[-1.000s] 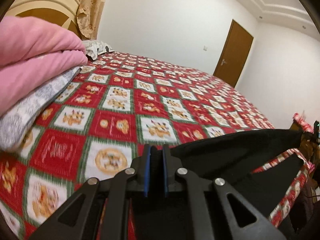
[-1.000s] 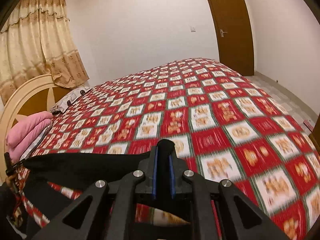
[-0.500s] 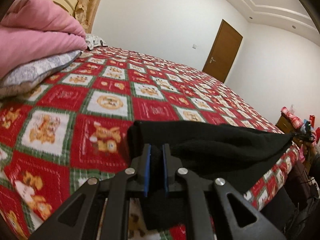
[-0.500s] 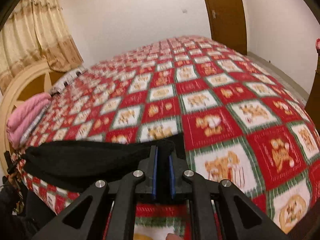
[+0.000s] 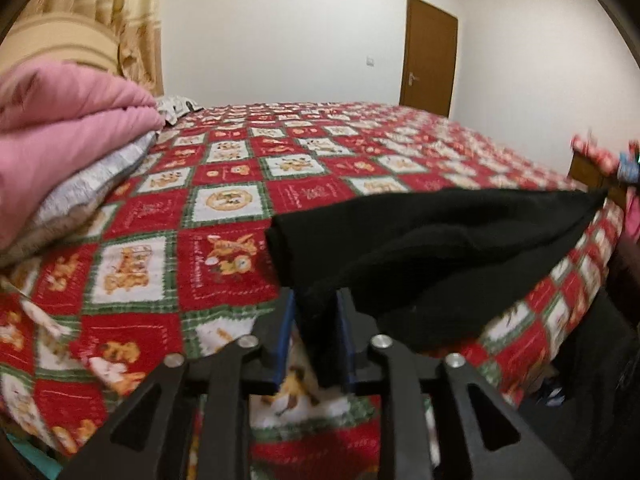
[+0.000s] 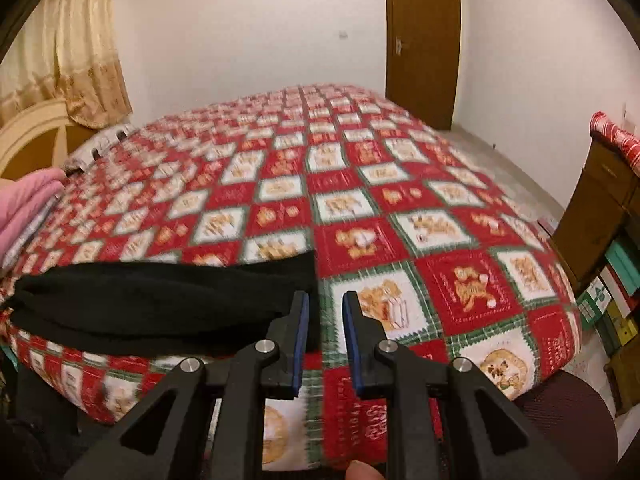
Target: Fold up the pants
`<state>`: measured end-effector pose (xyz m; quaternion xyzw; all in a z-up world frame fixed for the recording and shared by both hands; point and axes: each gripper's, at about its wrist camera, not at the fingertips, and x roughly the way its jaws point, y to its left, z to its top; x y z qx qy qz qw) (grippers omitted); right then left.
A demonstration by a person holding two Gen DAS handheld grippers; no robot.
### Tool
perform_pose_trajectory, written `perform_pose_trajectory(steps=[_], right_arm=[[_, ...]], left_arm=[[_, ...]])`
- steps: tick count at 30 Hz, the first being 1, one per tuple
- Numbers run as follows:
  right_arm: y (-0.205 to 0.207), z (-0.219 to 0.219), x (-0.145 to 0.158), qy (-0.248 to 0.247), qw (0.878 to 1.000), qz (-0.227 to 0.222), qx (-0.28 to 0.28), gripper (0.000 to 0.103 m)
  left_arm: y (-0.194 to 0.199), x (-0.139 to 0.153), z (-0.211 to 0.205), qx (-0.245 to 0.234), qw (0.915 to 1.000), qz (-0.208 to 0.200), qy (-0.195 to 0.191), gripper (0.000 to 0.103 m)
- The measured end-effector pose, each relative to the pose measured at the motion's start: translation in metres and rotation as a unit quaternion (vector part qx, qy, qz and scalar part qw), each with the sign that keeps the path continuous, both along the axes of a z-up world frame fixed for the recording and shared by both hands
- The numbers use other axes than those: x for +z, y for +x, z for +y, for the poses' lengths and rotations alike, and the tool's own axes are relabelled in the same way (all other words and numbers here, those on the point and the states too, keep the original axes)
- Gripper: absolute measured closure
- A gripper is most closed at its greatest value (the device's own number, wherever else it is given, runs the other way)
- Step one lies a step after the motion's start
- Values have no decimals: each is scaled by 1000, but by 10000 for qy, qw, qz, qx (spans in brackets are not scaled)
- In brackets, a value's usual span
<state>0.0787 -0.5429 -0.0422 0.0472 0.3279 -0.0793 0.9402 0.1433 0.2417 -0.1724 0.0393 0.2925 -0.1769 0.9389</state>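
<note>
The black pants (image 5: pixel 440 248) lie in a folded band across the near edge of the red checked bedspread (image 5: pixel 224 168). My left gripper (image 5: pixel 316 300) is at their left end. Its jaws are opening, and a fold of black cloth hangs loosely between the blue pads with a gap beside it. In the right wrist view the pants (image 6: pixel 160 300) stretch away to the left. My right gripper (image 6: pixel 327 300) is at their right end, jaws opening. The cloth's edge lies just inside its left pad, unpressed, and bedspread (image 6: pixel 360 184) shows through the gap.
A folded pink blanket (image 5: pixel 60 128) on a grey patterned quilt (image 5: pixel 92 188) is stacked at the bed's left side by the headboard. A wooden cabinet (image 6: pixel 600 200) with coloured boxes stands right of the bed. A brown door (image 6: pixel 424 40) is in the far wall.
Both grippers carried the pants forward and down onto the bed. Their jaws, shut on the cloth before, have now parted. The pants now rest on the bedspread.
</note>
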Motion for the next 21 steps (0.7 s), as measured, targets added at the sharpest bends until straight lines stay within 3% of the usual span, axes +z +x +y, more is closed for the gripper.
perform_pose_trajectory(steps=[2, 5, 8, 14, 17, 21], right_arm=[[1, 20, 9, -128, 9998, -91, 128, 84], [14, 80, 11, -533, 9952, -33, 824, 84], [34, 154, -2, -927, 9785, 141, 1837, 84], [63, 254, -46, -1005, 9374, 481, 3299, 84], [72, 307, -74, -1148, 9160, 605, 3796, 84], [84, 347, -104, -1265, 9009, 720, 4088, 84]], left_arm=[[-5, -1, 0, -6, 9999, -8, 100, 75], [-11, 3, -3, -45, 9999, -96, 32, 75], [-12, 8, -14, -124, 9996, -230, 128, 75], [1, -5, -34, -279, 9980, -75, 562, 75], [5, -7, -33, -281, 9982, -68, 532, 75], [6, -9, -34, -338, 9979, -3, 546, 75]])
